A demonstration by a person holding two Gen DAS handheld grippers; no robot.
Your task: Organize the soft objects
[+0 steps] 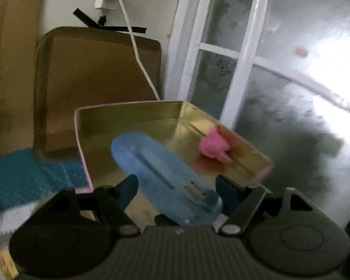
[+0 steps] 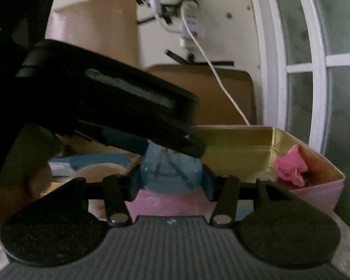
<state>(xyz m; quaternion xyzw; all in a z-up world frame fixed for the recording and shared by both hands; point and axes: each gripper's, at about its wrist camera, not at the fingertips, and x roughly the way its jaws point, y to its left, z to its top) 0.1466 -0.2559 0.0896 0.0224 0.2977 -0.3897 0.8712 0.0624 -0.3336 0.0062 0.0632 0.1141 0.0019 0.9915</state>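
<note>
A light blue, long soft object point(image 1: 151, 158) lies slantwise between the fingers of my left gripper point(image 1: 177, 184), both pads against its sides, above a pink tin box with a gold inside point(image 1: 128, 105). A pink soft lump point(image 1: 212, 145) sits in the tin's right corner. In the right wrist view, my right gripper point(image 2: 171, 182) is shut on the near end of the blue object point(image 2: 171, 172), just in front of the tin's pink wall point(image 2: 315, 191). The pink lump point(image 2: 290, 168) shows inside. The left tool's black housing point(image 2: 105, 98) reaches in from the upper left over the blue object.
A brown tray point(image 1: 93, 70) leans on the wall behind the tin, with a white cable point(image 1: 137, 53) hanging across it from a plug. A white-framed frosted window point(image 1: 242, 58) stands to the right. A teal mat point(image 1: 23, 175) lies at the left.
</note>
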